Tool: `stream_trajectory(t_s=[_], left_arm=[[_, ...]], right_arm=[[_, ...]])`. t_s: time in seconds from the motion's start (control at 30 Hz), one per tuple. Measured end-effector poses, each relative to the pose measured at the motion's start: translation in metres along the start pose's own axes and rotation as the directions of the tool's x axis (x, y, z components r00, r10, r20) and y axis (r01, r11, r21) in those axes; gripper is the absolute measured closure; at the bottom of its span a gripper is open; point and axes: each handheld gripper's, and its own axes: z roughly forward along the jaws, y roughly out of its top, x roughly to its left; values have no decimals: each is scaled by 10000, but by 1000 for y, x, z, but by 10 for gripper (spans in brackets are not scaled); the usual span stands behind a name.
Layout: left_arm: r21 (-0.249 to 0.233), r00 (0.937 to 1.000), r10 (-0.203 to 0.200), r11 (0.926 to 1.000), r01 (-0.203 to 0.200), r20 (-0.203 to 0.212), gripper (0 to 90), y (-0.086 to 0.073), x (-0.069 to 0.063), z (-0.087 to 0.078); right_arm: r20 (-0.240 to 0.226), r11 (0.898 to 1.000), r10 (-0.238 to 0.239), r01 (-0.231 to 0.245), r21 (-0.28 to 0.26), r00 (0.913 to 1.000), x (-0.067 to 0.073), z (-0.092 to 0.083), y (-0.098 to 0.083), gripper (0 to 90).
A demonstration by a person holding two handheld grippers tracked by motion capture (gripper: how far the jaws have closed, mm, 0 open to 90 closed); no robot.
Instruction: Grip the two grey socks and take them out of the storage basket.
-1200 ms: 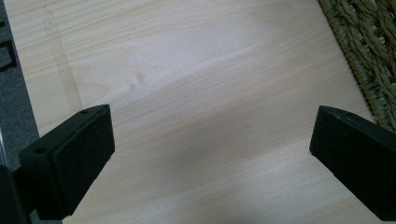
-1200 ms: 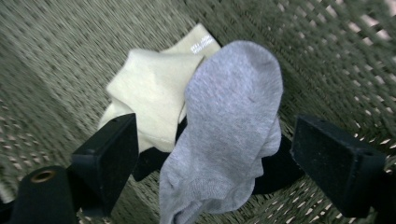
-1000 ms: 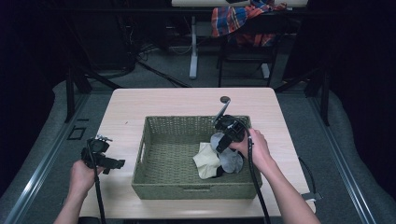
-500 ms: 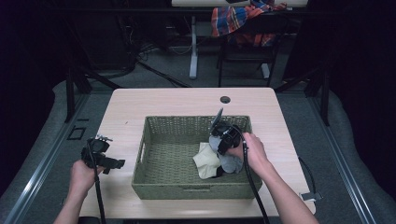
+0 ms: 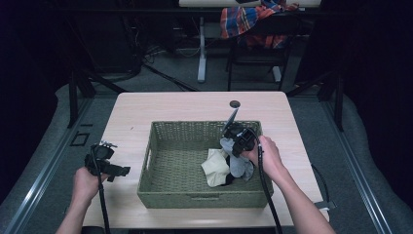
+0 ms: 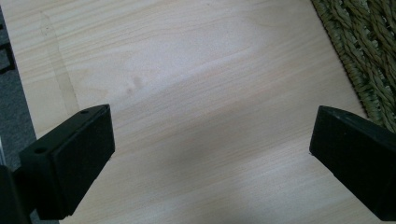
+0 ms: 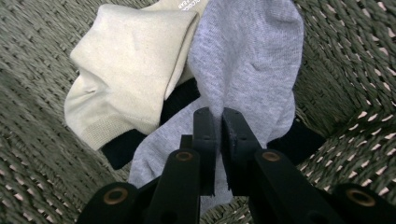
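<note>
A green woven basket (image 5: 165, 161) stands in the middle of the wooden table (image 5: 175, 107). Inside it at the right lie a cream sock (image 5: 214, 165), a grey sock (image 5: 238, 163) and a black one beneath them. My right gripper (image 5: 233, 145) hangs over the basket's right part, shut on the grey sock (image 7: 252, 60), which drapes from its jaws; the cream sock (image 7: 130, 60) lies beside it over the black sock (image 7: 126, 144). My left gripper (image 5: 119, 170) is held open above bare table left of the basket, nothing between its pads (image 6: 81, 154).
A small dark round hole (image 5: 235, 104) sits in the table behind the basket. The basket's woven edge (image 6: 364, 56) is near the left gripper's right jaw. A chair with a plaid cloth (image 5: 253, 22) stands beyond the table. Bare wood runs along the left and far sides.
My right gripper has come toward the near side and lowered a little inside the basket with the grey sock. The left gripper has stayed in place.
</note>
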Motion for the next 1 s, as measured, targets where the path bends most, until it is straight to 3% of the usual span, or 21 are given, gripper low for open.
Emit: stream_trajectory(t_s=[0.13,0.37,0.4,0.43,0.7,1.0], left_arm=[[-1,10000,1,10000,-1,7,2,0,0,0],[7,10000,6,10000,-6,-3,2,0,0,0],[11,10000,3,10000,-3,5,2,0,0,0],[27,10000,7,10000,-7,5,2,0,0,0],[46,10000,22,10000,-22,21,2,0,0,0],[48,10000,31,10000,-31,19,2,0,0,0]], right_arm=[[-45,9999,104,-104,-6,9999,-1,-5,-1,856],[-321,9969,397,-418,-670,9987,-7,-24,-6,854],[-361,9984,231,-249,-516,9991,-9,-28,-6,854],[-354,9966,328,-354,-743,9988,-9,-29,-7,854],[-551,9920,579,-637,-1092,9968,-13,-43,-12,854],[-586,9911,609,-673,-1152,9964,-15,-57,-14,852]])
